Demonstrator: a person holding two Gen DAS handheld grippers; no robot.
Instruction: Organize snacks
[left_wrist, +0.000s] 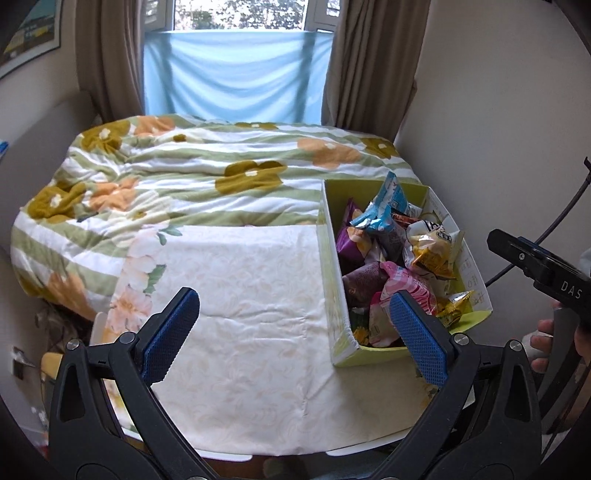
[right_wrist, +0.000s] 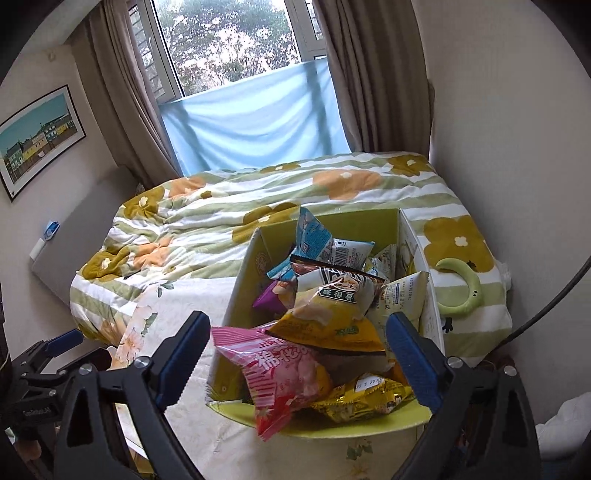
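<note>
Two open grippers (left_wrist: 295, 332) (right_wrist: 297, 354), one snack-filled box (left_wrist: 328, 236)

The left gripper (left_wrist: 291, 334) hangs wide apart over the tablecloth (left_wrist: 240, 295) beside the snack-filled box (left_wrist: 334, 295).

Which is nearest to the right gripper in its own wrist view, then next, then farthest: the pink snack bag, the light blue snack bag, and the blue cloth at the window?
1. Pink snack bag, between the open fingers of the right gripper, at the box's near end.
2. Light blue snack bag, standing up at the box's far end.
3. Blue cloth, across the window beyond the bed.
</note>
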